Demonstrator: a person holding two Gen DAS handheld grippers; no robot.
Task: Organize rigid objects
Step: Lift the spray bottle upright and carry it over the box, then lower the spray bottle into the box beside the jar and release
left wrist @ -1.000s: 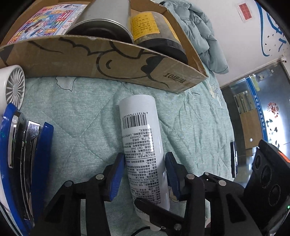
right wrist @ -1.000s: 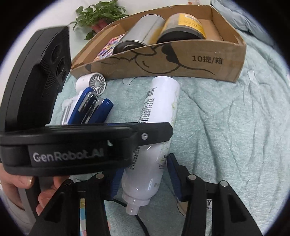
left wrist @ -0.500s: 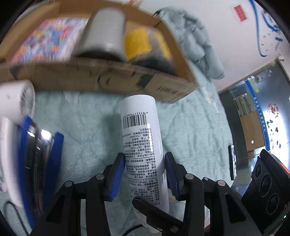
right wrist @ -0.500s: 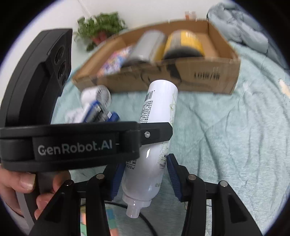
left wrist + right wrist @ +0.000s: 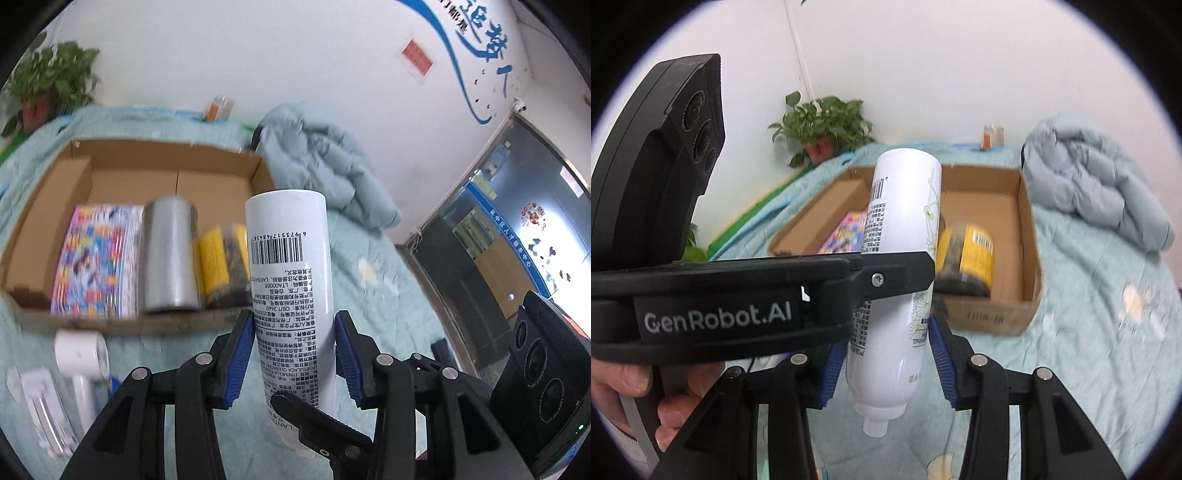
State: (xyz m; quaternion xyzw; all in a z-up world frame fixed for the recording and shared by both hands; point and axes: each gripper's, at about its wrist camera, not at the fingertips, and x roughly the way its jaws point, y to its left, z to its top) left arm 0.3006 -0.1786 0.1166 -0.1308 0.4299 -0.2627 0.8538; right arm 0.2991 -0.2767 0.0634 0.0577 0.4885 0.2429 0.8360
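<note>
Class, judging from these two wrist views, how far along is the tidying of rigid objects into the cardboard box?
Done: a colourful booklet, silver can and yellow-labelled jar lie in the cardboard box. In hand: the white bottle, gripped by both the left gripper and right gripper, raised above the bedspread. Left: the small white fan outside the box.

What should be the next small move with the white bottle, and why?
Probably carry the white bottle forward over the cardboard box toward the bare floor right of the yellow jar. Both hand-held grippers, left and right, clamp it in the air, short of the box.
</note>
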